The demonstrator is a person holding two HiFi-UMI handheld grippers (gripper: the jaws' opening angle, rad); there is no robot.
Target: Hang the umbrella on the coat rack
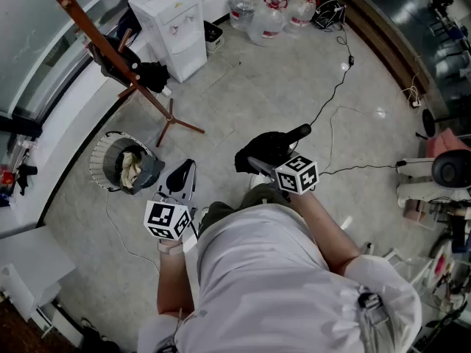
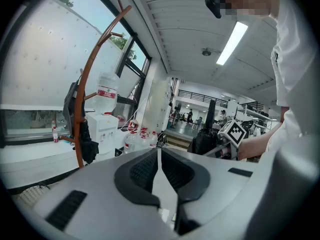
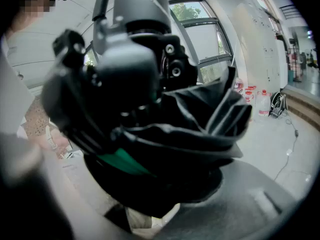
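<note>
Black folded umbrella (image 1: 274,147), clamped in the right hand-held gripper (image 1: 255,165) well apart from the brown wooden coat rack (image 1: 87,26), needs a firm, steady carry over to it; left hand-held gripper (image 2: 159,156) closed, empty.

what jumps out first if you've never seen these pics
The black folded umbrella, clamped in the right tool in front of the person, fills the right gripper view. At upper left of the head view stands a reddish-brown wooden coat rack with a dark garment on it, near a white water dispenser.
</note>
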